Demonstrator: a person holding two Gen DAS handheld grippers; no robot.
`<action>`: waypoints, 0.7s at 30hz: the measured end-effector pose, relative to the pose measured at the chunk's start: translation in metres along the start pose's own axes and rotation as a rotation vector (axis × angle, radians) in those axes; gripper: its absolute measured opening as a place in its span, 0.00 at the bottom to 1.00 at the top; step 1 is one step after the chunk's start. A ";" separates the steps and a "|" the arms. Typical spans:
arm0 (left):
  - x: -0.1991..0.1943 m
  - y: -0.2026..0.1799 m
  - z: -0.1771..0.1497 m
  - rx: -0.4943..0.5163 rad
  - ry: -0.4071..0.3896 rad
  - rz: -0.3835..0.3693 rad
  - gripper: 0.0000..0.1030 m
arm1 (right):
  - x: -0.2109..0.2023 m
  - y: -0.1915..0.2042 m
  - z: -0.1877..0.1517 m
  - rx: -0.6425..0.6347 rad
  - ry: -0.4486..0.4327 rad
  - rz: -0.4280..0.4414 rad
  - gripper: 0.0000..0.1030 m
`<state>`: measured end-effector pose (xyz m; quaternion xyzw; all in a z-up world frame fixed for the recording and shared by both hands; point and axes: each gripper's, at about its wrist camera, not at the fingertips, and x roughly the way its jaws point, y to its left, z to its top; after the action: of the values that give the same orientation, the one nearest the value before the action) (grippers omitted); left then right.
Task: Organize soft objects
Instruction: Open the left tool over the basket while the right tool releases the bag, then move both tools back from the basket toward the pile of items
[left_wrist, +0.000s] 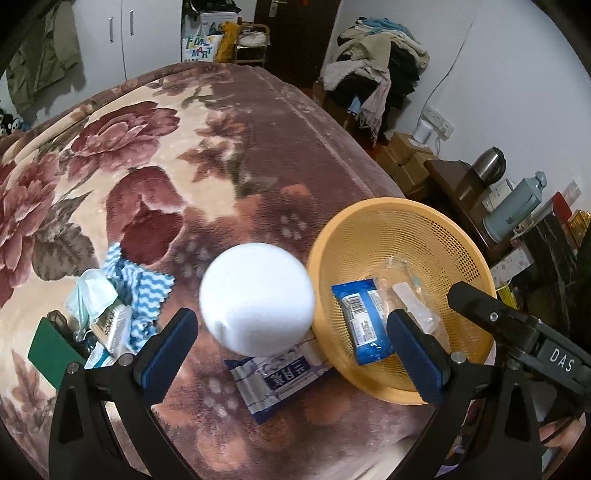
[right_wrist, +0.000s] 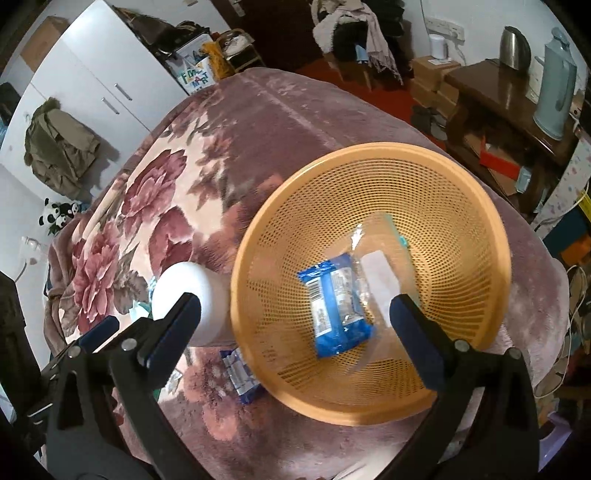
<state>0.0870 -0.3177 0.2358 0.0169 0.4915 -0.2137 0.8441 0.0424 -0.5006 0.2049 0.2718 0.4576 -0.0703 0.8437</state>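
A: Lying under everything: bed (left_wrist: 236, 122), spread with a floral blanket. Sitting at its near right corner: orange mesh basket (right_wrist: 476, 206), already holding a blue packet (right_wrist: 338, 314) and a clear wrapped item (right_wrist: 376, 273).

B: Standing just left of the basket rim: white foam roll (left_wrist: 256, 299), apparently on end, round face turned up toward the lens, long axis running roughly toward the camera; contact with the rim not resolvable. Lying under and in front of it: a blue-and-white tissue pack (left_wrist: 273, 380).

A: Hanging spread wide and empty: left gripper (left_wrist: 291, 354), with the roll sitting between and just beyond its fingers (left_wrist: 170, 350). Judged nearer to the roll, and so the likelier one to take it; closing across the roll's round side probably needed.

B: Hovering over the basket, likewise spread and gripping nothing: right gripper (right_wrist: 295, 328), with the roll (right_wrist: 192, 299) showing behind its left finger, off to the side.

A: Showing only in the left wrist view: the remaining pile at far left, namely a striped cloth (left_wrist: 147, 291), a pale face mask (left_wrist: 94, 291) and a green pad (left_wrist: 51, 350).

B: Showing better in the right wrist view: the basket's whole interior and its free space.
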 end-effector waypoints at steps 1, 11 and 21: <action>0.000 0.002 -0.001 -0.003 0.000 -0.001 0.99 | 0.001 0.003 0.000 -0.006 0.001 0.000 1.00; -0.004 0.038 -0.005 -0.057 -0.004 0.007 0.99 | 0.009 0.031 -0.006 -0.053 0.016 -0.011 1.00; -0.006 0.091 -0.013 -0.138 0.005 0.037 0.99 | 0.027 0.073 -0.015 -0.127 0.047 -0.006 1.00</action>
<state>0.1079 -0.2295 0.2173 -0.0318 0.5067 -0.1636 0.8458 0.0736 -0.4272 0.2053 0.2178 0.4817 -0.0372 0.8480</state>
